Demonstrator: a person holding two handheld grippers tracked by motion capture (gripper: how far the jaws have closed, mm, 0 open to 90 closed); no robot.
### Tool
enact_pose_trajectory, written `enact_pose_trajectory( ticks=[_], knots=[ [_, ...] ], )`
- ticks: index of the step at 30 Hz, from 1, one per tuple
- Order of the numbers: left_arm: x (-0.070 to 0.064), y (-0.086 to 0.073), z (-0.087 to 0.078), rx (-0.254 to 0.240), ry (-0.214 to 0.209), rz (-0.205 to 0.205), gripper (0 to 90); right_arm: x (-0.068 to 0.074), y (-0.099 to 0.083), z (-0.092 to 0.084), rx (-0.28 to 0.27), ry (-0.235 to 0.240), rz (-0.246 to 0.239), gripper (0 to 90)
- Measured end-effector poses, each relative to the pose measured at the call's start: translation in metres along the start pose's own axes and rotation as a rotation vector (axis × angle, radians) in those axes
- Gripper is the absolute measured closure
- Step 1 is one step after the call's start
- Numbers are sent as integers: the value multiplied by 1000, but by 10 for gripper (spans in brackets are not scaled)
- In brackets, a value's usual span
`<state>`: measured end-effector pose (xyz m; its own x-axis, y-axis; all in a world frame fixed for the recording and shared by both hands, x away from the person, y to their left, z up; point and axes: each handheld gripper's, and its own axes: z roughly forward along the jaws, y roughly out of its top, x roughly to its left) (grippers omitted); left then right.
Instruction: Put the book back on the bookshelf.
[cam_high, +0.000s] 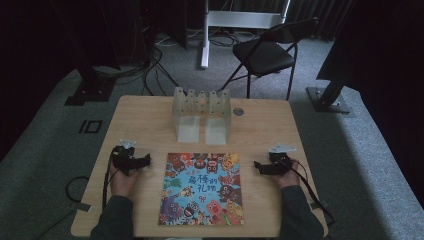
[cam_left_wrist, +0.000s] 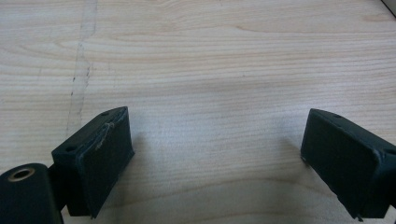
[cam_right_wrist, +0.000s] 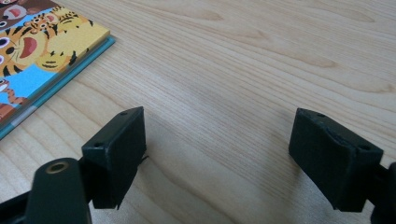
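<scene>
High view: a colourful picture book (cam_high: 201, 188) lies flat on the near middle of the wooden table (cam_high: 145, 120), in front of a clear plastic rack (cam_high: 202, 114), with the left gripper (cam_high: 145, 161) just beside its left edge and the right gripper (cam_high: 257, 165) just beside its right edge, both pointing inward at it. Left gripper view: the jaws stand spread wide over bare wood with nothing between them. Right gripper view: the jaws are likewise spread and empty, and the book's corner (cam_right_wrist: 42, 56) lies at upper left, apart from them.
</scene>
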<state>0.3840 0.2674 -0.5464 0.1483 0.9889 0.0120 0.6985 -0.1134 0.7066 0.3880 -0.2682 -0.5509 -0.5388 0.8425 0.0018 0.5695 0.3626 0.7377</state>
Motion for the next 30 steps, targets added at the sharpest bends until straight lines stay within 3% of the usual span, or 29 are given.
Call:
enact_pose_trajectory(
  ticks=[7,10,13,20,25,30],
  knots=[
    [1,-1,-2,2,-12,14,91,1,0,0,5,2,2,181],
    [2,-2,-2,2,-18,20,92,0,2,-2,12,5,12,245],
    [2,-2,-2,2,-20,23,93,3,5,-7,1,8,16,246],
    [2,-2,-2,-8,-33,34,113,14,17,-23,-43,3,-33,245],
    [1,-2,-2,-11,-66,67,139,23,26,-26,-39,-5,-95,245],
    [1,-2,-2,-10,-68,71,139,28,37,-25,-40,8,-143,245]
  ],
)
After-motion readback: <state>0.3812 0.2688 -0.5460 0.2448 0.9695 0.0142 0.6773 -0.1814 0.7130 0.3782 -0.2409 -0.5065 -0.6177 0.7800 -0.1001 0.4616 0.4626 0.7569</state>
